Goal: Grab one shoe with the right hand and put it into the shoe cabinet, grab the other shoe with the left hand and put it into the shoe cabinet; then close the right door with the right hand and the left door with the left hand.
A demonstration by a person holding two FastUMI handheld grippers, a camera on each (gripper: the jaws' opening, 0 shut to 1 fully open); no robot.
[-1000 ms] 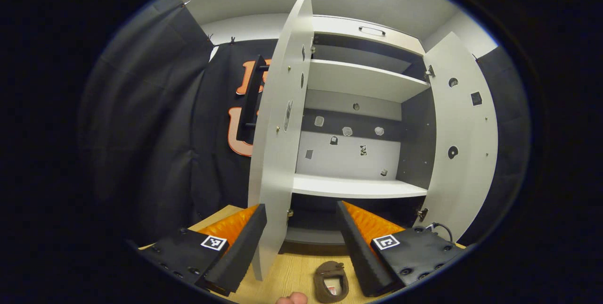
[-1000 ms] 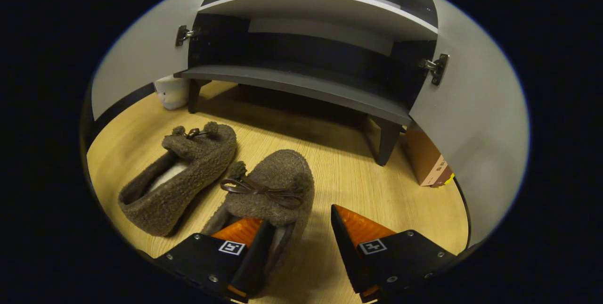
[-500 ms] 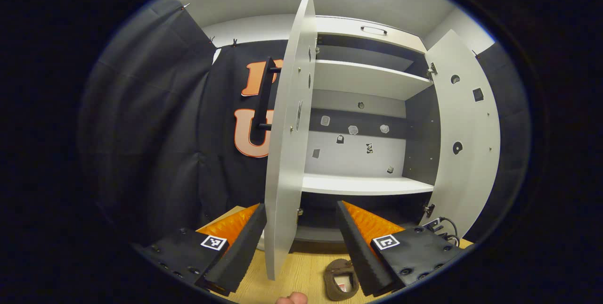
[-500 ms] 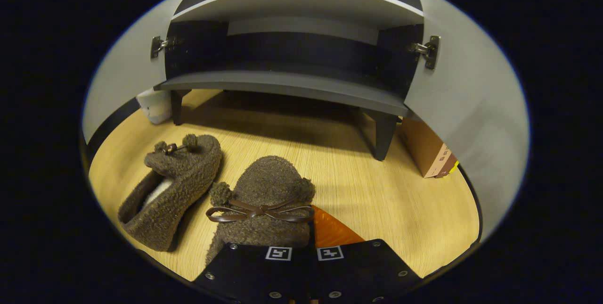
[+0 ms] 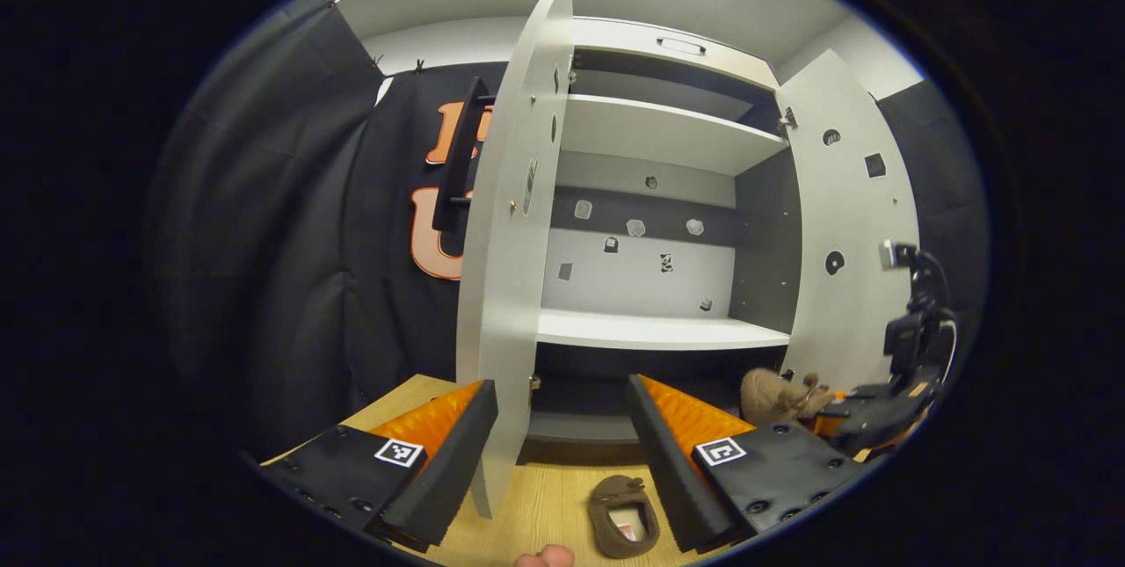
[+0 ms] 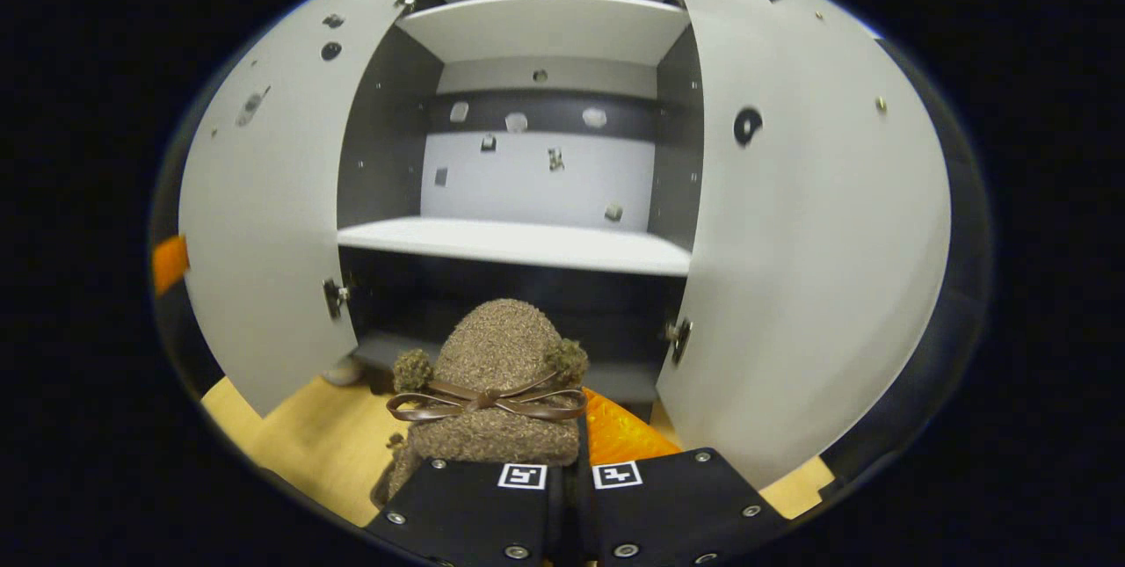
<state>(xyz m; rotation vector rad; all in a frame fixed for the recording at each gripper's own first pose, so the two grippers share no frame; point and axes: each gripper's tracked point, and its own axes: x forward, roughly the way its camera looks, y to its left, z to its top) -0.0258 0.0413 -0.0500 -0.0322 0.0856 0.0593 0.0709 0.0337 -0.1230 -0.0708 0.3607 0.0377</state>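
In the right gripper view, my right gripper [image 6: 576, 453] is shut on a brown fuzzy shoe [image 6: 497, 365] with a bow. It holds the shoe off the floor, toe towards the open shoe cabinet's dark bottom compartment [image 6: 518, 303]. The left gripper view shows the same shoe [image 5: 778, 396] in the right gripper [image 5: 870, 413] at the lower right. The other brown shoe [image 5: 622, 514] lies on the wooden floor in front of the cabinet. My left gripper [image 5: 562, 453] stands open and holds nothing. The edge of the left door [image 5: 505, 286] runs between its fingers, farther off.
Both cabinet doors stand wide open, the left door [image 6: 264, 224] and the right door [image 6: 809, 224]. A white shelf [image 6: 518, 242] spans the cabinet above the bottom compartment, with another shelf [image 5: 659, 132] higher up. A person's fingertip [image 5: 545, 556] shows at the bottom edge.
My right gripper closed on the shoe, then lifted it from the floor up to face the cabinet opening. My left gripper has barely moved and stays open.
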